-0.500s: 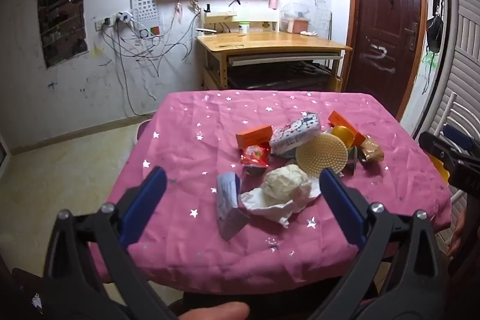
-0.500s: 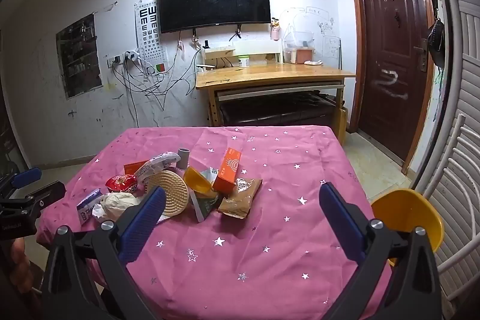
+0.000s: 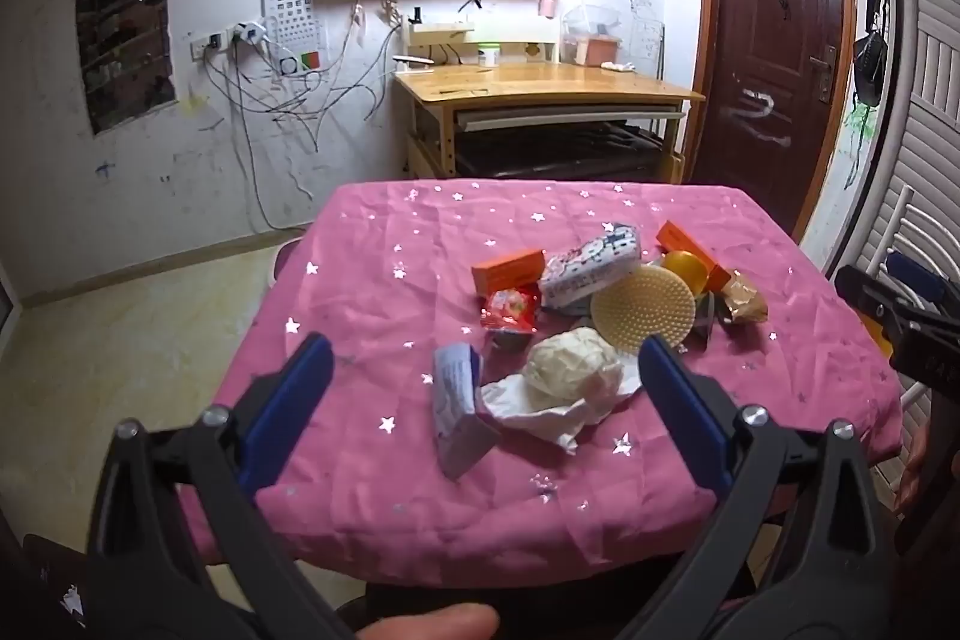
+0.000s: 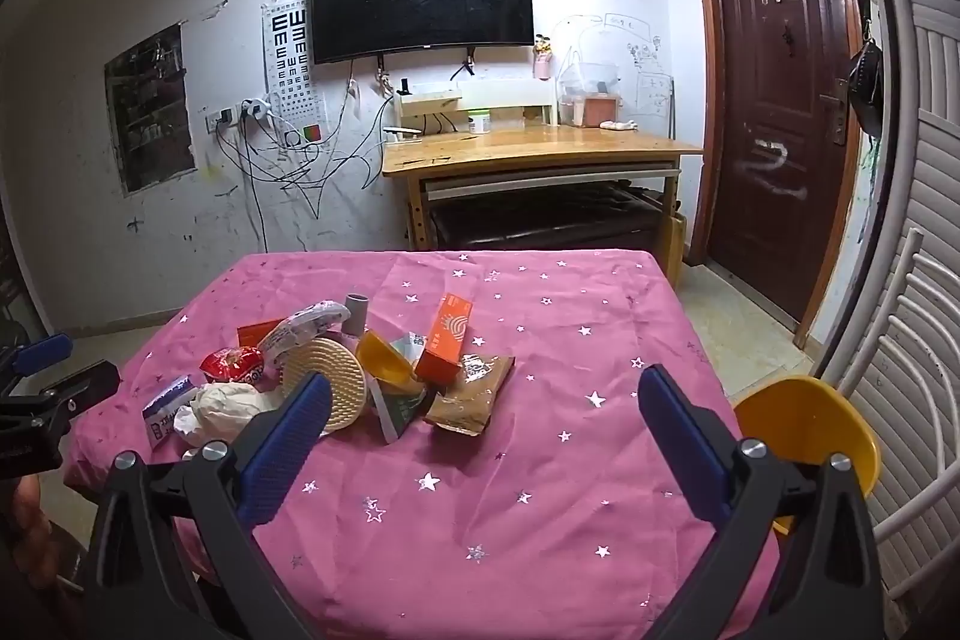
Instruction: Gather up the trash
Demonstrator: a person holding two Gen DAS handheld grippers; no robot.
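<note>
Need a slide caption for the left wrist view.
Open left hand-held gripper hovers before crumpled white tissue wad amid mixed trash on pink star-print tablecloth.

In the right wrist view, the round cream brush (image 4: 327,388) hides part of the crumpled tissue wad (image 4: 231,403) and the lower part of the yellow piece (image 4: 384,364) beside it, while the near left finger (image 4: 285,445) covers the brush's lower left edge. The print on the small blue-and-white box (image 4: 165,409) at the pile's left is too small to read. In the left wrist view, the right gripper (image 3: 900,304) is cut off by the right edge.
</note>
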